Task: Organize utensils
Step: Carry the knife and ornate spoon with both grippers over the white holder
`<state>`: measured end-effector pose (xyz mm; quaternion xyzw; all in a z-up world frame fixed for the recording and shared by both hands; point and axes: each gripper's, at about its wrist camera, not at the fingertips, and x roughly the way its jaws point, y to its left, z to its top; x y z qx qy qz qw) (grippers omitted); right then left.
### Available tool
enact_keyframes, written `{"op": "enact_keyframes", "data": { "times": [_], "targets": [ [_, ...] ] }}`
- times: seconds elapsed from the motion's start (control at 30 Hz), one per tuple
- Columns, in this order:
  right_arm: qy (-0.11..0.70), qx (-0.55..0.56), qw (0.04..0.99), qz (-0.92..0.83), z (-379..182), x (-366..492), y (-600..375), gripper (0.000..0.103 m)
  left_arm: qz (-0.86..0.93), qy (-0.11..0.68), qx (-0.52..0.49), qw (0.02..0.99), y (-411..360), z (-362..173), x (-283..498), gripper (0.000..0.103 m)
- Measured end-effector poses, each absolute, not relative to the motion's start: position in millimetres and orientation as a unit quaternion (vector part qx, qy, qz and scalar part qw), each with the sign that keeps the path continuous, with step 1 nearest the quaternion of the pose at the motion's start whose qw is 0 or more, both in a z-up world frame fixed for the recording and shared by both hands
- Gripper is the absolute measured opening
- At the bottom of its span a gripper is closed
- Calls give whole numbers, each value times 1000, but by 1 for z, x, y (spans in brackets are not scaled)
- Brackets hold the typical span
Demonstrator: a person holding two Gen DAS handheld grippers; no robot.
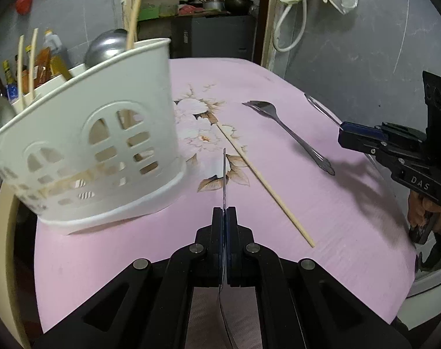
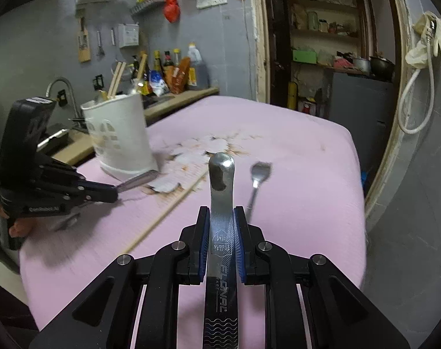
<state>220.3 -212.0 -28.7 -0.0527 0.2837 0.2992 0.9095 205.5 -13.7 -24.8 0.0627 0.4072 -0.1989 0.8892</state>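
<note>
A white slotted utensil holder [image 1: 89,145] stands on the pink table at the left, with chopsticks and a ladle in it; it also shows in the right wrist view [image 2: 121,136]. My left gripper [image 1: 224,215] is shut on a thin metal utensil [image 1: 224,174] seen edge-on, close beside the holder. My right gripper [image 2: 222,224] is shut on a flat steel utensil handle [image 2: 222,192] and holds it above the table; the right gripper also shows in the left wrist view [image 1: 344,129]. A steel fork [image 1: 287,133] and a single wooden chopstick [image 1: 264,186] lie on the table.
The pink tablecloth [image 1: 336,232] has a flower print in the middle. A counter with bottles [image 2: 174,69] and a sink tap [image 2: 60,87] lies behind the holder. A doorway with shelves [image 2: 331,43] is at the back. The table's right edge drops off near the grey wall.
</note>
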Motion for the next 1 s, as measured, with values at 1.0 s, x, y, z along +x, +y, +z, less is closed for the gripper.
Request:
{"op": "enact_keyframes", "data": {
  "times": [1.0],
  "targets": [
    [40, 53, 921, 383, 73, 222, -103, 14, -140, 88, -89, 982, 105, 94, 166, 0]
  ]
}}
